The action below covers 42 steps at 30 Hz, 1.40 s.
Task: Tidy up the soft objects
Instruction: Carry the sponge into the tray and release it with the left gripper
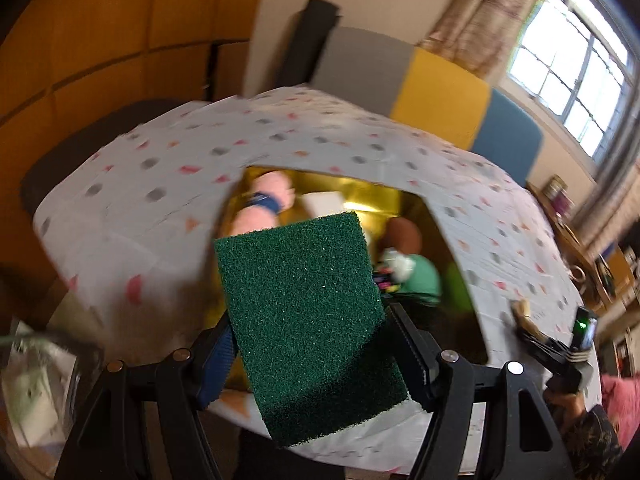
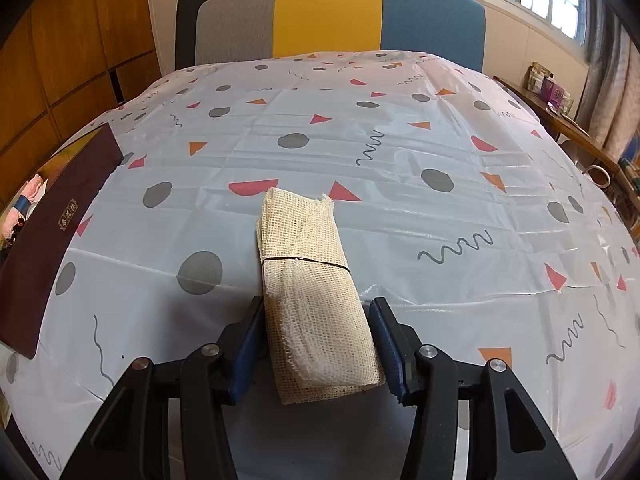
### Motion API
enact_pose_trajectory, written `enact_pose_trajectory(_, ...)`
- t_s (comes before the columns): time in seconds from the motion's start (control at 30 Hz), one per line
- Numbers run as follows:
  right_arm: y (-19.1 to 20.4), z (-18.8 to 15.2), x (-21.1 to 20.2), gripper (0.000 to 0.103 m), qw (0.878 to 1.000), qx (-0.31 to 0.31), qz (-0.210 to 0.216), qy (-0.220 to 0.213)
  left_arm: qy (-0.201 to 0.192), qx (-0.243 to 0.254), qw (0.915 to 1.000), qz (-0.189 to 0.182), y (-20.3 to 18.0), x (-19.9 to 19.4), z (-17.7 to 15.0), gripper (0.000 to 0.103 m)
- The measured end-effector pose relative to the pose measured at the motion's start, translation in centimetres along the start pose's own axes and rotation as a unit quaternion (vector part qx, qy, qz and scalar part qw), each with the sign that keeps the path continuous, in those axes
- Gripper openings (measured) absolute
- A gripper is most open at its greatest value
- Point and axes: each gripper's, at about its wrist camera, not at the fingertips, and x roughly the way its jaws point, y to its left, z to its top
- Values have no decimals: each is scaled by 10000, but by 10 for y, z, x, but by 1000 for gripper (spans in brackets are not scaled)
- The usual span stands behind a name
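A dark green scouring pad point(image 1: 296, 280) is clamped between the fingers of my left gripper point(image 1: 308, 320), hanging tilted over an open gold-lined box point(image 1: 360, 192). Inside the box lie a pink plush with a blue band point(image 1: 264, 200), a brown and green soft toy point(image 1: 416, 272) and a white piece point(image 1: 324, 202); this view is blurred. My right gripper point(image 2: 316, 306) is shut on a cream mesh cloth bundle point(image 2: 304, 240) tied with a thin band, whose far end rests on the patterned tablecloth point(image 2: 400, 152). That gripper point(image 1: 560, 344) also shows at the right of the left wrist view.
The box's maroon side point(image 2: 52, 232) stands at the table's left edge, with pink plush point(image 2: 32, 192) behind it. A grey, yellow and blue chair back point(image 2: 328, 16) stands beyond the table. A cluttered wooden side shelf point(image 2: 560, 112) runs along the right. A sleeve point(image 1: 584, 432) shows bottom right.
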Motion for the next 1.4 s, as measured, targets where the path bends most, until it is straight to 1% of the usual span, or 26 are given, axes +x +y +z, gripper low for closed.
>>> enact_pose_trajectory(0.07, 0, 0, 0, 53, 10000, -4, -5, -4, 52, -11, 10000, 43, 1, 5, -3, 72)
enact_pose_trajectory(0.27, 0, -1, 0, 53, 10000, -6, -21, -19, 325, 219, 9992, -86, -27, 30, -1, 72)
enact_pose_trajectory(0.33, 1, -1, -1, 53, 10000, -14, -33, -19, 424, 200, 9987, -204, -33, 43, 9, 72)
enact_pose_trajectory(0.43, 1, -1, -1, 53, 10000, 3, -35, -25, 402, 218, 9987, -230, -40, 59, 30, 72)
enact_pose_trajectory(0.53, 1, -1, -1, 53, 10000, 10, -27, -29, 409, 249, 9988, -117, -43, 80, 51, 72)
enact_pose_trajectory(0.6, 1, -1, -1, 53, 10000, 14, -27, -33, 501, 158, 9986, 67, -39, 96, 61, 72)
enact_pose_trajectory(0.63, 1, -1, -1, 53, 10000, 15, -26, -34, 569, 140, 9983, 65, -38, 105, 65, 72)
enact_pose_trajectory(0.67, 0, -1, -1, 53, 10000, 20, -21, -36, 607, 110, 9980, 160, -36, 114, 69, 72)
enact_pose_trajectory(0.7, 0, 0, -1, 53, 10000, 25, -16, -34, 630, 86, 9977, 224, -34, 118, 71, 73)
enact_pose_trajectory(0.77, 0, 0, -1, 53, 10000, 30, -12, -38, 795, 156, 9965, 223, -32, 136, 75, 73)
enact_pose_trajectory(0.8, 0, 0, -1, 53, 10000, 31, -10, -36, 916, 121, 9951, 359, -30, 146, 75, 74)
enact_pose_trajectory(0.87, 0, 0, -1, 53, 10000, 34, -14, -41, 985, 82, 9946, 301, -26, 154, 75, 75)
enact_pose_trajectory(0.9, 0, 0, -1, 53, 10000, 34, -12, -36, 998, 94, 9944, 341, -25, 157, 75, 78)
enact_pose_trajectory(0.97, -1, -1, -1, 53, 10000, 51, 2, -39, 911, 154, 9949, 398, -27, 154, 74, 82)
enact_pose_trajectory(1.1, 0, 0, -1, 53, 10000, 33, -30, -41, 697, 300, 9960, 472, -33, 141, 72, 84)
enact_pose_trajectory(1.27, 2, 0, 0, 53, 10000, 2, -77, -29, 383, 289, 9976, 489, -33, 113, 69, 84)
enact_pose_trajectory(1.4, 6, 1, 0, 52, 9998, -72, -183, 6, 186, 357, 9978, 528, -37, 83, 55, 84)
